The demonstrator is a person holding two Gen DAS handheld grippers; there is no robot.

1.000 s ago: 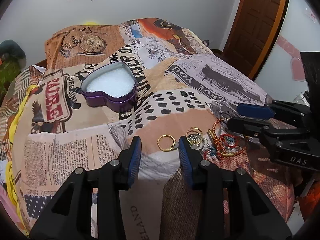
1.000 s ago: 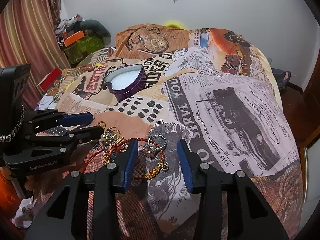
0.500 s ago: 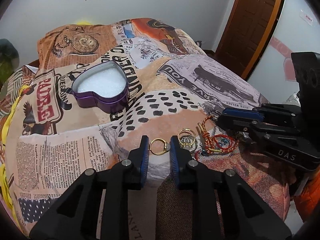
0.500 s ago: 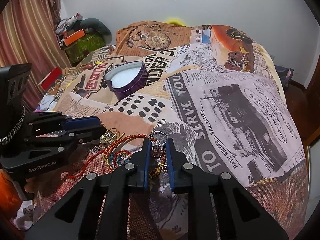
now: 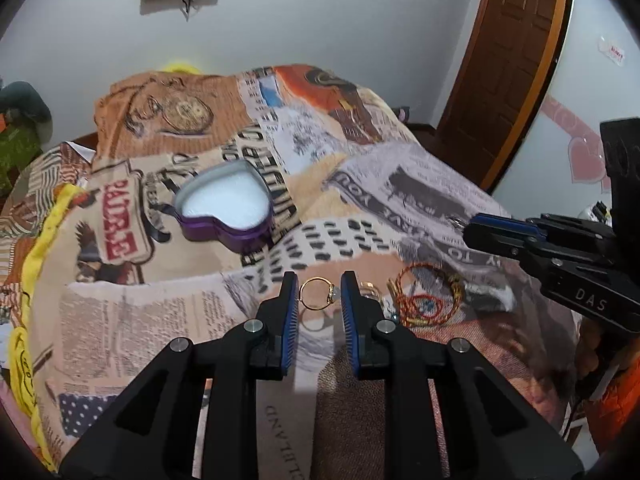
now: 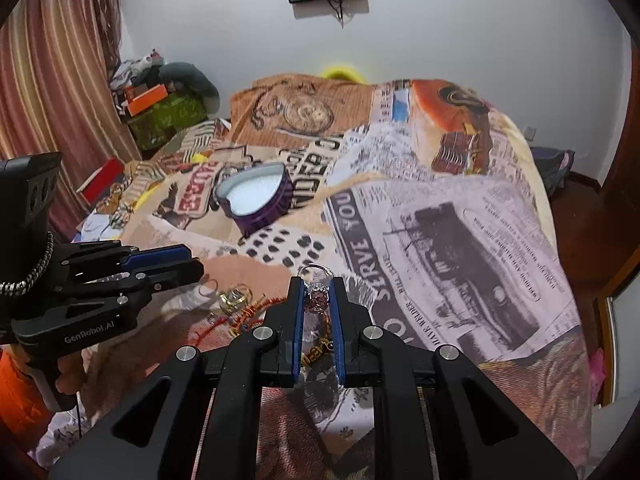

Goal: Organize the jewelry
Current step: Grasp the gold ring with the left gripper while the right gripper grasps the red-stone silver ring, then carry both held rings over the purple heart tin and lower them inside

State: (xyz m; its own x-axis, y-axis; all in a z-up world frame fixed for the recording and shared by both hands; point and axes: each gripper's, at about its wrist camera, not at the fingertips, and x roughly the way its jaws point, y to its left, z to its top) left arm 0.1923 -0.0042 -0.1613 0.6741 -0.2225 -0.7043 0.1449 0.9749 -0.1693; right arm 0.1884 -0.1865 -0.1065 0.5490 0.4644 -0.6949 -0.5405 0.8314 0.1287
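— While the gold ring [image 5: 319,294] is sitting pinched between the left gripper [image 5: 319,300] pads at lower centre, what is the right one doing?
— The right gripper [image 6: 317,300] is clenching a silver ring [image 6: 317,292] with a pinkish stone, also lower centre.
— And the box?
— The purple heart tin [image 5: 225,211] is lying open on the bedspread [image 5: 400,184], upper left of the rings; a red-gold bracelet [image 5: 426,294] is resting just right of the left gripper.

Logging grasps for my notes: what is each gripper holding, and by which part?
Left gripper: gold ring, across its band. Right gripper: silver ring, at its stone.
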